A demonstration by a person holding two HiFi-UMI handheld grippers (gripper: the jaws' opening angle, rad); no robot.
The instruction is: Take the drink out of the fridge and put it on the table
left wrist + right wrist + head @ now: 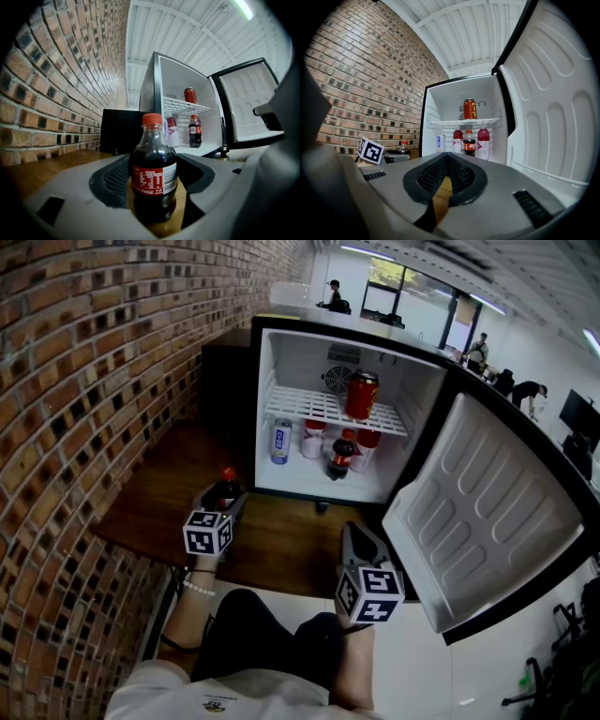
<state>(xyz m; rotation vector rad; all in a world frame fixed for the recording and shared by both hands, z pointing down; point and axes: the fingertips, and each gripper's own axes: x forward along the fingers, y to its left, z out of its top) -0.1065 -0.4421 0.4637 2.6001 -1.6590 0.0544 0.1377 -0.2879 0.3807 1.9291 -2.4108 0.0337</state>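
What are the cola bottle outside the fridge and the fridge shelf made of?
The cola bottle looks like clear glossy plastic: the dark drink shows through its walls. The fridge shelf seems white-coated metal wire, judging by its thin parallel bars.

Low in the centre of my left gripper view, the cola bottle [153, 173] wears a red label [149, 180]. "Coca-Cola" runs in small white script along the label's lower edge, with a barcode at its right end. The rest of the white print there is too fine for me to read. Further back, right of centre, a pink-capped bottle [172, 132] in the fridge [178, 79] shows a large "V" on its white label. The lettering on the red can [190, 95] is too small to make out.
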